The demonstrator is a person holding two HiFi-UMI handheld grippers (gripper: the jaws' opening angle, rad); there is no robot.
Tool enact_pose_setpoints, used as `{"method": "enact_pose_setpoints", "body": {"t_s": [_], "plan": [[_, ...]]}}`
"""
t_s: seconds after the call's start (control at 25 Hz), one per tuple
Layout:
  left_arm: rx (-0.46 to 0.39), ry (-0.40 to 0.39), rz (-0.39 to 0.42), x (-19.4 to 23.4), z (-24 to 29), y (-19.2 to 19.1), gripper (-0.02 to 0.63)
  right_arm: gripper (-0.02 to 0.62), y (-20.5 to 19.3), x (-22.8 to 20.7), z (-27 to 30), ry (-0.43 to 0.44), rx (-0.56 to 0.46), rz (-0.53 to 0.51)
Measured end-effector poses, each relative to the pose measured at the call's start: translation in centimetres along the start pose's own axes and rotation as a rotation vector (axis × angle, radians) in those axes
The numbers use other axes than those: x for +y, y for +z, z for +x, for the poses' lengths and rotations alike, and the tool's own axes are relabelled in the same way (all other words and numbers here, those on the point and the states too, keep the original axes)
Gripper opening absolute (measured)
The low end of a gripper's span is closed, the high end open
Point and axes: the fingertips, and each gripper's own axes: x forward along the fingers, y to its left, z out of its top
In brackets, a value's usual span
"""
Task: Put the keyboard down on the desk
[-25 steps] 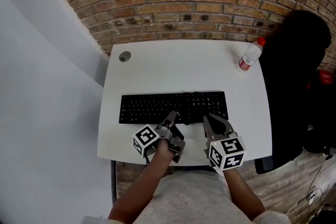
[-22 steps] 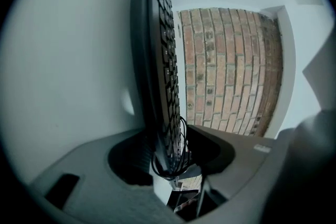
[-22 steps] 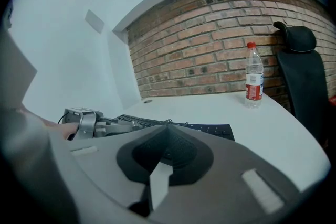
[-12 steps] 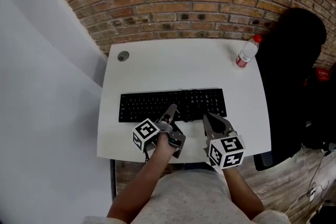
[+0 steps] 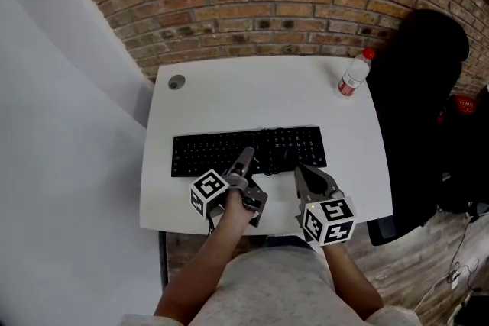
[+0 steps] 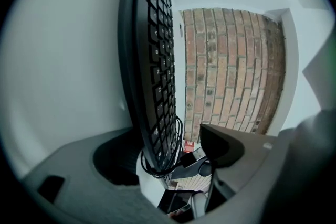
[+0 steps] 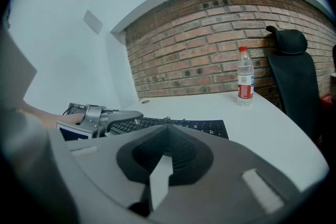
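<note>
A black keyboard (image 5: 248, 151) lies flat on the white desk (image 5: 252, 95), its cable bunched at the near edge. My left gripper (image 5: 244, 166) is at the keyboard's front edge. In the left gripper view the keyboard (image 6: 152, 76) stands between the jaws of the left gripper (image 6: 173, 153). The jaws are opening, and a gap shows beside the right fingertip (image 6: 218, 143). My right gripper (image 5: 309, 179) rests just in front of the keyboard's right half, shut with nothing in it. In the right gripper view the right gripper (image 7: 167, 136) fills the foreground, with the keyboard (image 7: 173, 124) behind it.
A plastic water bottle (image 5: 352, 75) with a red cap stands at the desk's far right corner, and the bottle (image 7: 244, 77) shows again in the right gripper view. A black chair (image 5: 420, 88) is right of the desk. A brick wall runs behind. A round grommet (image 5: 176, 82) sits at the far left.
The left gripper's jaws have spread apart at the keyboard's front edge. The keyboard stays flat on the desk. The right gripper has hardly moved.
</note>
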Motion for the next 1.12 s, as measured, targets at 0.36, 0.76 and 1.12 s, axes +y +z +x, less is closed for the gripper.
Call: {"method": "enact_pose_setpoints", "body": {"t_s": [0.36, 0.76, 1.12], "plan": [[0.002, -0.017, -0.028, 0.3, -0.8, -0.3, 0.341, 0.005, 0.0, 0.4, -0.7, 0.0, -0.008, -0.001], [0.017, -0.023, -0.013, 0.8, -2.4, -1.0, 0.328, 0.005, -0.1, 1.4, -1.4, 0.01, -0.02, -0.011], [0.041, -0.034, 0.146, -0.1, -4.8, -1.4, 0.219, 0.005, 0.7, 2.6, -2.4, 0.023, -0.045, -0.026]]}}
